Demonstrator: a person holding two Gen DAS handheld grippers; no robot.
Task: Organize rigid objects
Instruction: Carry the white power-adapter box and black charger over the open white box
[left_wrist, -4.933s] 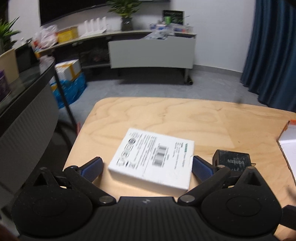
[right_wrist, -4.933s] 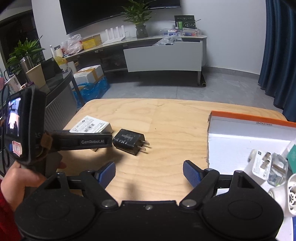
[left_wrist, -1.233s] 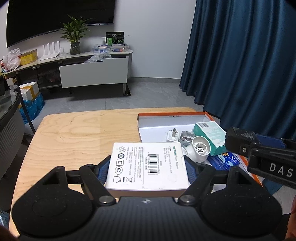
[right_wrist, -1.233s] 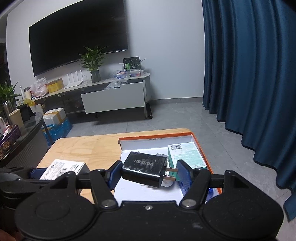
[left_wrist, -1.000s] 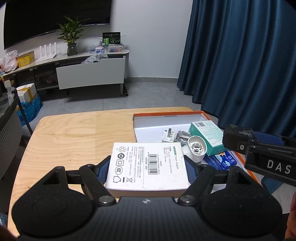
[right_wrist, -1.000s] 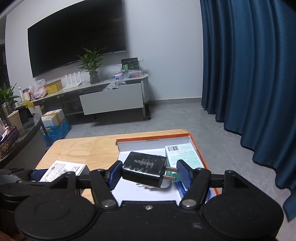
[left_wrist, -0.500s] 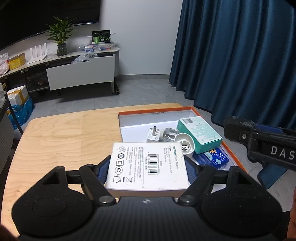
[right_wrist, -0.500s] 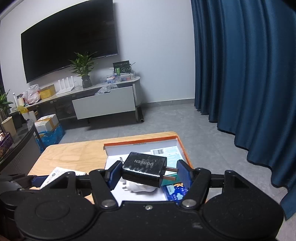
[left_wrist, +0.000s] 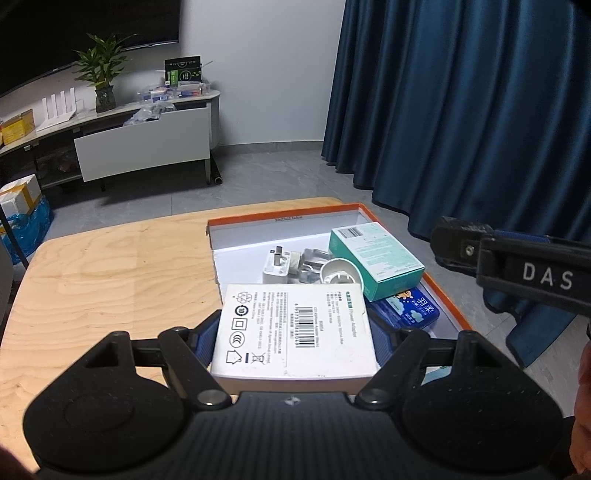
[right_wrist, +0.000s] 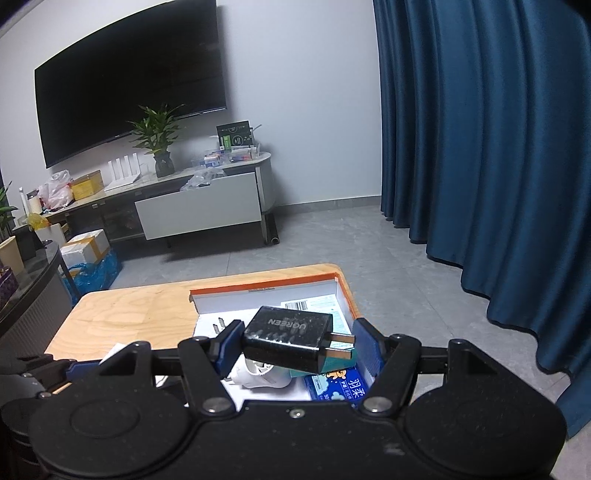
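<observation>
Between left gripper (left_wrist: 295, 334) pads: white box (left_wrist: 295, 326)

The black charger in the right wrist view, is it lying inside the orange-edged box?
No, the black charger is clamped off the surface in the right hand-held gripper, above the orange-edged box.

White labelled box (left_wrist: 295, 328) and black charger (right_wrist: 291, 338), both aloft
</observation>
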